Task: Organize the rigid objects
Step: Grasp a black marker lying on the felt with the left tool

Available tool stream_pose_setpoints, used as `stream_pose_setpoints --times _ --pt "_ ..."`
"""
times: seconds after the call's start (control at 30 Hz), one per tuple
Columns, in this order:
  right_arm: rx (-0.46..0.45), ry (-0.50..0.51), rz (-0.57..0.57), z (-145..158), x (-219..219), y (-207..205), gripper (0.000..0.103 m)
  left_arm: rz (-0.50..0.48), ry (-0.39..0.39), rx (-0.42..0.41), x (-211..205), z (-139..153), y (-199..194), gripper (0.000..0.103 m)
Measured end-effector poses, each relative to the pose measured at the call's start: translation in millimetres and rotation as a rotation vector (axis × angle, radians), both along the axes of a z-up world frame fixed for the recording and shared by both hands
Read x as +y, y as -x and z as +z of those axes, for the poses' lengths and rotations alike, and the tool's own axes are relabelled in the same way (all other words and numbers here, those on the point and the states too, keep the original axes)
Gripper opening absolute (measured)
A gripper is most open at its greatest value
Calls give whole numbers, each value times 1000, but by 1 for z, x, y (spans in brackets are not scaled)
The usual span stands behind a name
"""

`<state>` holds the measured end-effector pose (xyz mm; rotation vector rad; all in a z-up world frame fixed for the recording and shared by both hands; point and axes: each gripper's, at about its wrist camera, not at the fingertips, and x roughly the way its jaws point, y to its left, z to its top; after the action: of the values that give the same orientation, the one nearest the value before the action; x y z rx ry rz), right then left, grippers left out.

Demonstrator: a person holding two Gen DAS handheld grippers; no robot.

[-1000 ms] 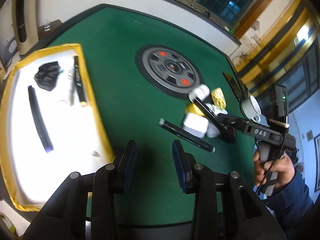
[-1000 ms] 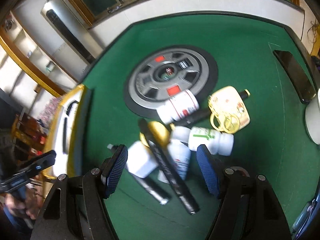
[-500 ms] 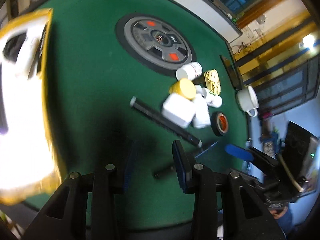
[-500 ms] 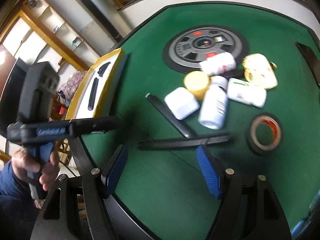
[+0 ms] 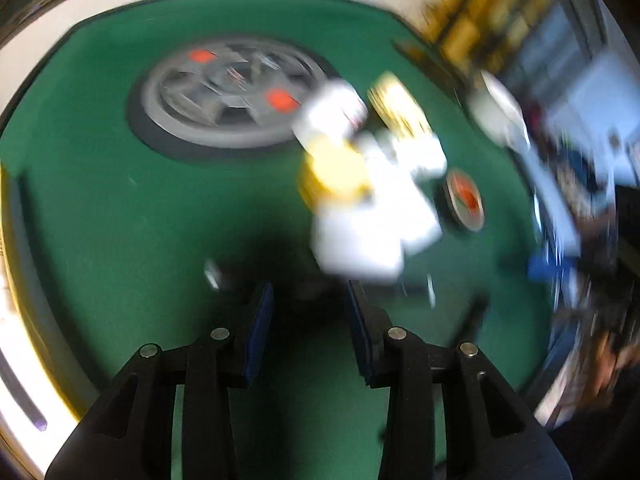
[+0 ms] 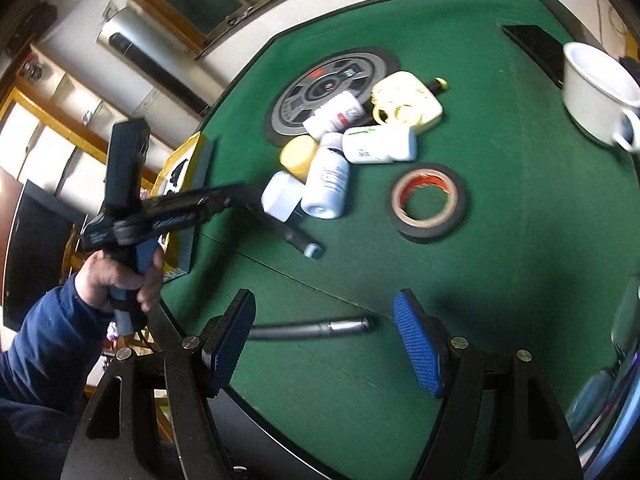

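Note:
My right gripper (image 6: 325, 338) is open low over the green table (image 6: 500, 260) near its front edge. A dark grey pen-like stick (image 6: 312, 327) lies flat between the fingers, and neither pad presses on it. A hand holds my left gripper (image 6: 188, 210) tilted down over the black stick (image 6: 298, 238) beside the bottle pile. In the blurred left wrist view, my left gripper (image 5: 308, 304) is narrowly open over dark shadow, with nothing gripped. Just ahead of it lie a white square bottle (image 5: 360, 240), a yellow lid (image 5: 332, 172) and other white bottles (image 6: 326, 178).
A tape roll (image 6: 428, 204) lies right of the pile. A yellow card (image 6: 408, 102) and a round grey wheel mat (image 6: 316, 88) sit behind it. A white mug (image 6: 596, 92) and a black phone (image 6: 536, 46) are at the far right. A yellow-rimmed tray (image 6: 180, 158) stands at the left.
My left gripper swung right and down toward the bottle pile, rolling as it went. My right gripper drew back toward the front edge, with the grey stick staying between its fingers.

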<state>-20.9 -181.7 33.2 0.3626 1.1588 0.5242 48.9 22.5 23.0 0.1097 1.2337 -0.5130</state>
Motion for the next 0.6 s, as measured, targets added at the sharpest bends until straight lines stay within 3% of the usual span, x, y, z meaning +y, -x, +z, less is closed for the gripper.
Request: stream_pose_setpoints --times 0.03,0.07,0.13,0.2,0.3,0.37,0.5,0.57,0.6 --pt "1 2 -6 0 -2 2 67 -63 -39 38 -9 -7 13 34" --pt "2 2 -13 -1 -4 4 67 -111 -66 21 -15 -7 25 35" --pt "9 -9 -26 -2 -8 7 67 -201 -76 40 -27 -5 44 34" --pt "11 -11 -37 -1 -11 9 67 -216 -65 -32 -32 10 51 35" --pt "16 -20 -46 -3 -11 13 67 -137 -93 -149 -31 28 34 35" --pt "19 -22 -53 -4 -11 15 67 -56 -58 -159 -21 33 14 35" --pt "23 -37 -47 -6 -8 22 67 61 16 -40 5 10 -27 34" --pt "31 -41 -48 -9 -8 26 67 61 43 -19 13 7 -33 35" --pt "31 -40 -50 -9 -9 27 67 54 24 35 15 0 -34 35"
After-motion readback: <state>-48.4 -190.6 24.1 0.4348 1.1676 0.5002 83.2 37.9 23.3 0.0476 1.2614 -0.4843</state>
